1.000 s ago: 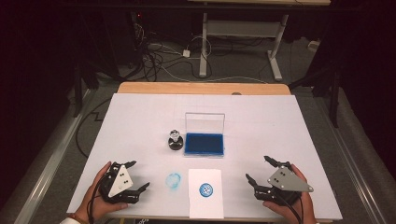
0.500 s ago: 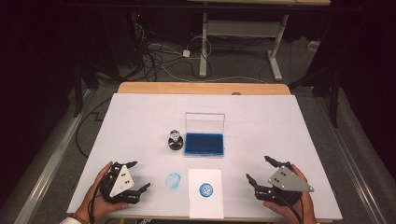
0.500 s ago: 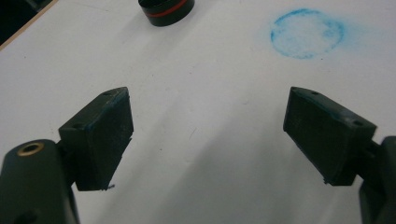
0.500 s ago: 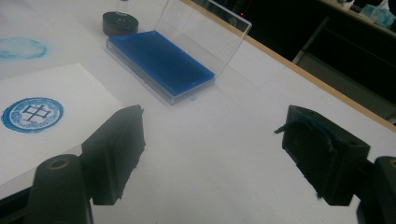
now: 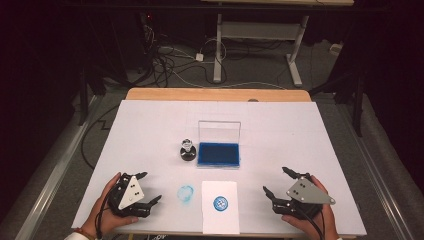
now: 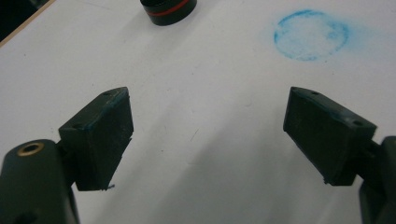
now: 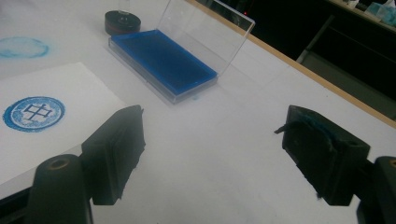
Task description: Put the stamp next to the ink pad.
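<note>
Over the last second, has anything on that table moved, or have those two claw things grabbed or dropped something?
Nothing visibly changed. The left gripper and the right gripper rest at the near edge of the table as before, both with jaws open and empty. The stamp, the open ink pad, the stamped paper and the blue ring smudge lie where they were.

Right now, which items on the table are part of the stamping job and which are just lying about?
In the job:
- stamp
- blue ink pad with open clear lid
- white paper bearing a blue seal print

Lying about:
- blue ring smudge on the table
- cables on the floor behind
</note>
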Available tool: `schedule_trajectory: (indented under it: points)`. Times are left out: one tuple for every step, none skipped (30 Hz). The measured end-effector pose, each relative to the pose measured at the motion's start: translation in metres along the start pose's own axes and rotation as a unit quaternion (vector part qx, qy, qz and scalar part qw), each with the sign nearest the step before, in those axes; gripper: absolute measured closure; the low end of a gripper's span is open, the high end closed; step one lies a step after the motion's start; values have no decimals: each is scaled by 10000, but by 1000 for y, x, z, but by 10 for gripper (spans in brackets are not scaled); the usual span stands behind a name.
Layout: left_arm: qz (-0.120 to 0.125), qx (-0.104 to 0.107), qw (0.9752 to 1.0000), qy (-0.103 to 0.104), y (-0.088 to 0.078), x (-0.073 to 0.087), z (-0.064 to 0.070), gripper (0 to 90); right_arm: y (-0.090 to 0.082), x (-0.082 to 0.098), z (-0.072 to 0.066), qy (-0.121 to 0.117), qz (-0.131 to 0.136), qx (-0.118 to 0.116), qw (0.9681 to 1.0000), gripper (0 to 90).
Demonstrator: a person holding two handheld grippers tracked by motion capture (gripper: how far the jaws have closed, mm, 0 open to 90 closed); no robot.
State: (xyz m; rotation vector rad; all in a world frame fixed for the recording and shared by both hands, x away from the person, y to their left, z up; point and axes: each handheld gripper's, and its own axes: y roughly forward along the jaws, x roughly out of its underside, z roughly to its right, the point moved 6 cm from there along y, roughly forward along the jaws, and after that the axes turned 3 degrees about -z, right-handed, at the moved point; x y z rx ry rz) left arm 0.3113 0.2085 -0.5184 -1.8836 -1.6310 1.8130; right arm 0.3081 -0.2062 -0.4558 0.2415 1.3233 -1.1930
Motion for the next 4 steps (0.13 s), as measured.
schedule_trajectory:
  points:
    - [-13, -6, 10000, 2, 0, 0, 0, 157, 0, 0, 1, 0, 5, -4, 10000, 211]
    - [-29, -5, 10000, 2, 1, 0, -1, 157, 0, 0, 1, 18, 4, -3, 10000, 211]
    - [-19, -7, 10000, -23, 1, 0, -1, 157, 0, 0, 1, 35, 5, -9, 10000, 211]
    - [-16, -10, 10000, -43, 1, -1, -1, 157, 1, 0, 1, 40, 3, -18, 10000, 211]
